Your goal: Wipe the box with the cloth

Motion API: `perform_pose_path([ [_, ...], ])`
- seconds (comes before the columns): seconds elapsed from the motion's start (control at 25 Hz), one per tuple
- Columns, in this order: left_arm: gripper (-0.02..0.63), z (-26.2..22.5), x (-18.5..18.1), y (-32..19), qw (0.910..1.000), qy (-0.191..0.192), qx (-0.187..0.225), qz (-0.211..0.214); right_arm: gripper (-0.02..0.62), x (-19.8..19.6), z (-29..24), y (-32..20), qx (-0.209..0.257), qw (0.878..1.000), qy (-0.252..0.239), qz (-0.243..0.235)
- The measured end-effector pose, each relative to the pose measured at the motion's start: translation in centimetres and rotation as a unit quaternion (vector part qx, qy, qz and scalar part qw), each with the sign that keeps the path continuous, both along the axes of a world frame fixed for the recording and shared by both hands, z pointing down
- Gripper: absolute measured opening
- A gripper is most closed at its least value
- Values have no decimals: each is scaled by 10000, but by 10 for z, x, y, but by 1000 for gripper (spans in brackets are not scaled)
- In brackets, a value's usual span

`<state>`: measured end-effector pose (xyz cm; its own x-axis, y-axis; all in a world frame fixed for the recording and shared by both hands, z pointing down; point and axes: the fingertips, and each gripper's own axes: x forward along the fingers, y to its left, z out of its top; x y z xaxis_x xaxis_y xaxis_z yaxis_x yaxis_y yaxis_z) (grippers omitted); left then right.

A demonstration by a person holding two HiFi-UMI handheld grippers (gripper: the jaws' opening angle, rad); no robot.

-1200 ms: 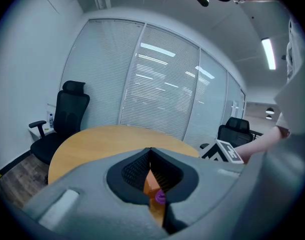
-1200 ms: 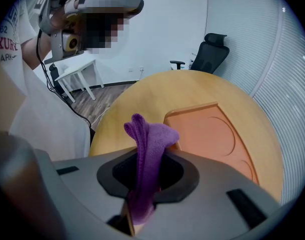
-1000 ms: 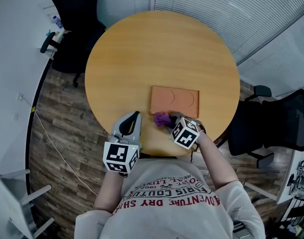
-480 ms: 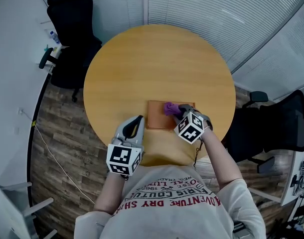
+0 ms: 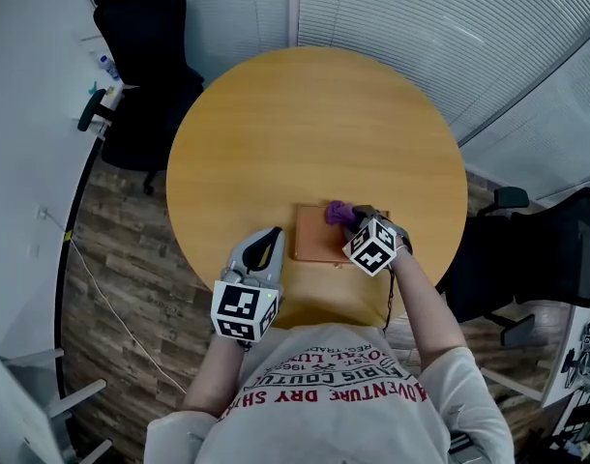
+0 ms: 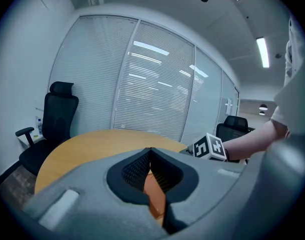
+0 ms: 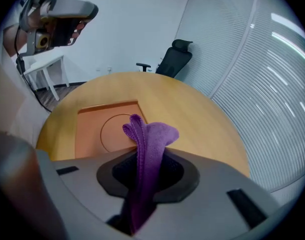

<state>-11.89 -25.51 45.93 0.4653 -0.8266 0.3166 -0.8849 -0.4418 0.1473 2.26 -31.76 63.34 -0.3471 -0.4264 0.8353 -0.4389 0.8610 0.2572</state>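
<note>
Right gripper (image 5: 351,222) clenched on cloth (image 5: 336,211) over box (image 5: 314,243) near table (image 5: 276,124) near edge, left gripper (image 5: 265,247) jaws together, empty, beside box

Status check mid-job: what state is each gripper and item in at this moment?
Left gripper: shut, empty, left of the box.
Right gripper: shut on the cloth, over the box.
Cloth: bunched, pinched in the right gripper.
Box: lying flat on the table.
</note>
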Motion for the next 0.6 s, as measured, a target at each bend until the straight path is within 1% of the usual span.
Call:
perform_pose_path([
  [0.08, 9, 2, -2, -3, 10000, 16, -25, 6, 81, -1, 0, -2, -111, 9997, -157, 119],
  [0.28, 9, 7, -1, -4, 10000, 46, -76, 44, 78, -3, 1, 4, -65, 9999, 131, -53],
  [0.4, 9, 6, 3, -3, 9999, 59, -61, 105, 78, -4, 2, 12, -26, 9998, 171, -40],
  [0.6, 9, 6, 9, 4, 9998, 69, -65, 175, 78, -6, 1, 34, 15, 9997, 185, -187],
])
